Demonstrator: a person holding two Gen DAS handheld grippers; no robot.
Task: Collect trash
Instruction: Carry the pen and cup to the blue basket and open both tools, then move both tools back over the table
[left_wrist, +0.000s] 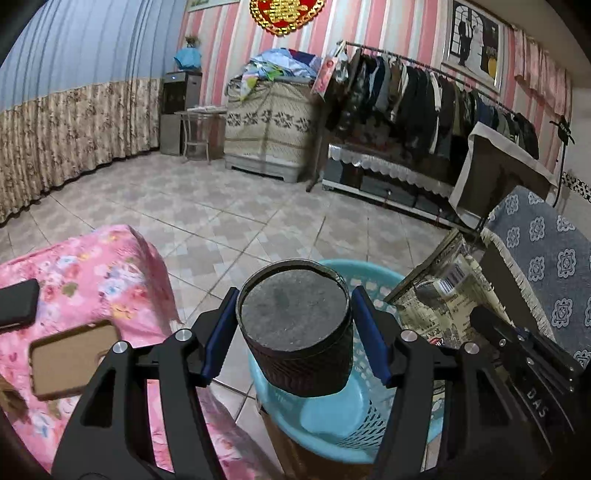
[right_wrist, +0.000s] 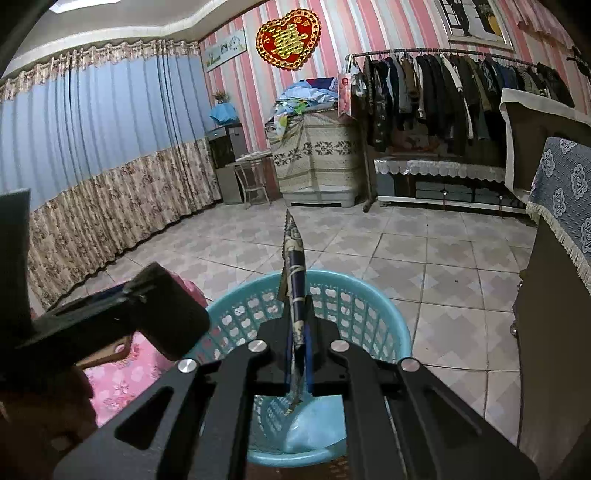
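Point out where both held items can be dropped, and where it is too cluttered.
Free: the inside of the blue basket, directly under the cup in the left gripper and the flat packet in the right gripper. Bare tiled floor beyond it. Crowded: the pink bedspread, holding two phones.

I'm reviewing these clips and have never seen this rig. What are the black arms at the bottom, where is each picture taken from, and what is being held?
No robot here: a person carries two hand-held grippers, each with a fisheye camera looking along its fingers. The left camera shows the left gripper clamped around a dark ribbed cup, bottom towards the lens. The right camera shows the right gripper pinching a flat printed wrapper edge-on. Both hang over a light blue basket on the tiled floor. Beside it, two phones lie on a pink floral cloth.
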